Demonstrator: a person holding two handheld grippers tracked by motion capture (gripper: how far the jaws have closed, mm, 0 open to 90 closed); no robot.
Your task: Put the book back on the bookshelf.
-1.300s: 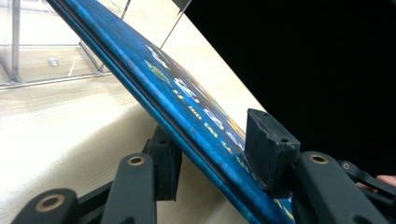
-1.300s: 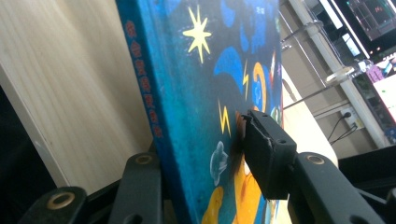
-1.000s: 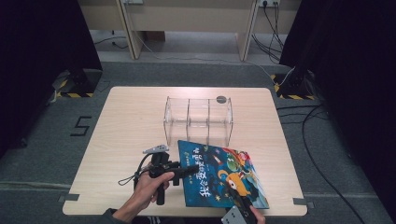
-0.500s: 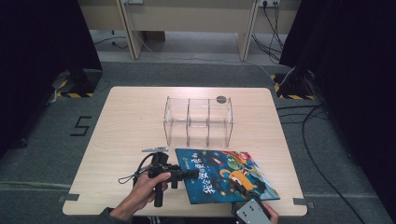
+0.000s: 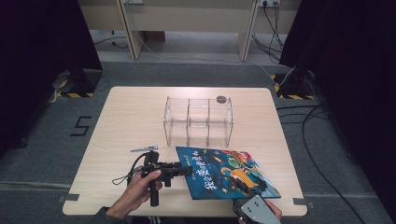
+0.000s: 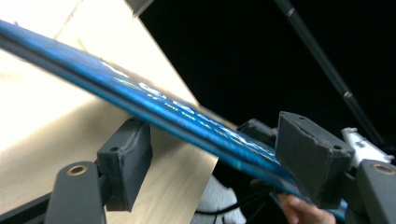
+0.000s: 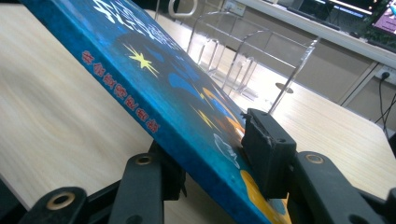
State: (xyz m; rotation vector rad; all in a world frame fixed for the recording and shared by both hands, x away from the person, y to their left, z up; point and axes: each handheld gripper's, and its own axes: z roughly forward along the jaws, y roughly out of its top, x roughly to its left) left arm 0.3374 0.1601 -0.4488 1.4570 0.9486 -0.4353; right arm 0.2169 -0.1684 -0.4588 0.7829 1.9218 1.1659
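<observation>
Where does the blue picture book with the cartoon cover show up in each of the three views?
High view: the blue picture book with the cartoon cover lies at the table's near edge, below the clear three-bay acrylic rack.
Left gripper view: its edge runs diagonally between the jaws.
Right gripper view: it rises from centre to upper left.
Shared landmark: the light wooden table.

Right gripper point(image 5: 243, 186) body cut off by high view's bottom edge

Even overhead light brightens the desk point(image 5: 140, 116); black curtains darken nine and three o'clock. The left gripper view smears the book point(image 6: 154, 109) with blur; the acrylic rack point(image 7: 252, 51) carries glare.
</observation>
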